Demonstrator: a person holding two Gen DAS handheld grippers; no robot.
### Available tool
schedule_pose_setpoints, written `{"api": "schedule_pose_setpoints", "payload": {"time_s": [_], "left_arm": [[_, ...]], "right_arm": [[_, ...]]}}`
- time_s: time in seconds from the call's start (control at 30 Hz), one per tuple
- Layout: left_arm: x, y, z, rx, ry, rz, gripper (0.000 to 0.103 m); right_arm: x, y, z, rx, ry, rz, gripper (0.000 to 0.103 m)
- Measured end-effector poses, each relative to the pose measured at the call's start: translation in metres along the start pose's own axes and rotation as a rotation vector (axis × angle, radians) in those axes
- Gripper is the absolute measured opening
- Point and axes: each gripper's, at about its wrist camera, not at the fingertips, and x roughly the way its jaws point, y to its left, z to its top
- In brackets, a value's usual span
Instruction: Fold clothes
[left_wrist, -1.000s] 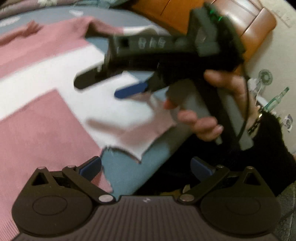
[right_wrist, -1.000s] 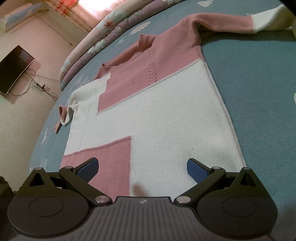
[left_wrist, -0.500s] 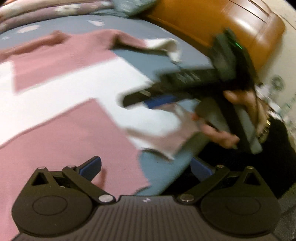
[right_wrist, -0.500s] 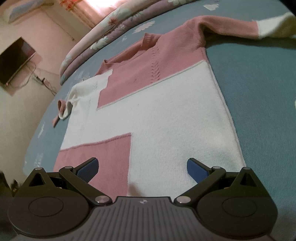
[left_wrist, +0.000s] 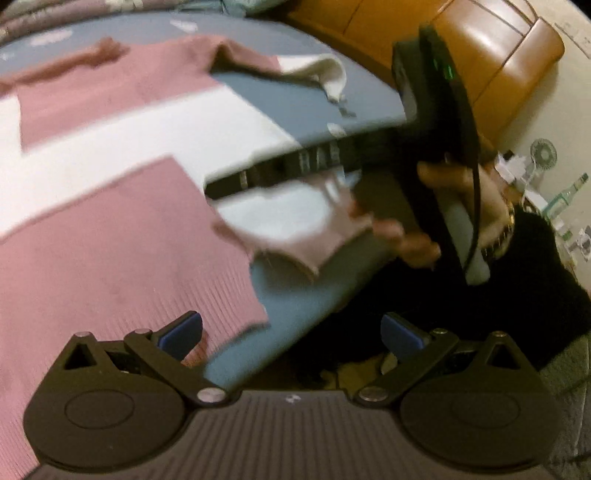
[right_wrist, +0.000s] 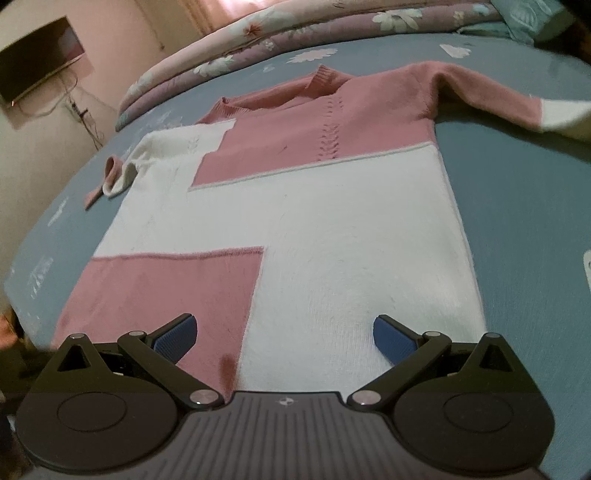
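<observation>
A pink and white sweater (right_wrist: 332, 229) lies spread flat, front up, on the blue bed sheet (right_wrist: 524, 206). Its right sleeve (right_wrist: 491, 96) stretches out to a white cuff, and the left sleeve (right_wrist: 118, 177) is bunched at the side. My right gripper (right_wrist: 284, 332) stands open just above the hem, over the seam between the pink and white panels. My left gripper (left_wrist: 291, 332) is open over the pink hem corner (left_wrist: 147, 266) at the bed's edge. In the left wrist view a hand holds the right gripper's black body (left_wrist: 424, 110) over the white hem corner (left_wrist: 295, 229), blurred.
A floral quilt (right_wrist: 295, 37) is rolled along the bed's far side. A television (right_wrist: 40, 77) hangs on the wall at left. An orange wooden headboard (left_wrist: 480, 55) stands beyond the bed. A black sleeve (left_wrist: 535, 280) and a small fan (left_wrist: 543, 155) are at right.
The left gripper has slid left along the hem, over the pink panel. The right gripper has dropped lower and levelled out above the hem. Both have stayed open.
</observation>
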Motion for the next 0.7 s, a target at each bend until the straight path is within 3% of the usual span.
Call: {"api": "schedule_pose_setpoints", "payload": {"time_s": [0.13,0.33,0.4,0.5,0.63,0.7], "left_arm": [[0.019,0.001,0.007,-0.033,0.015,-0.036,0.102],[0.036,-0.026,0.007,0.075,0.045,-0.055,0.102],[0.03,-0.027,0.009,0.078,0.031,-0.064,0.102],[0.017,-0.018,0.014,0.063,-0.003,0.0,0.102],[0.008,0.008,0.011,-0.074,-0.016,0.034,0.102],[0.01,0.012,0.006,-0.092,-0.001,0.058,0.102]], "right_arm": [[0.001,0.007,-0.005,-0.05,-0.01,-0.035,0.103],[0.0,0.01,-0.007,-0.077,-0.016,-0.044,0.103],[-0.002,0.004,-0.004,-0.032,-0.014,-0.019,0.103],[-0.008,-0.008,0.001,0.06,0.0,0.037,0.103],[-0.014,-0.023,0.004,0.157,0.033,0.156,0.103],[-0.016,-0.027,0.003,0.184,0.053,0.21,0.103]]}}
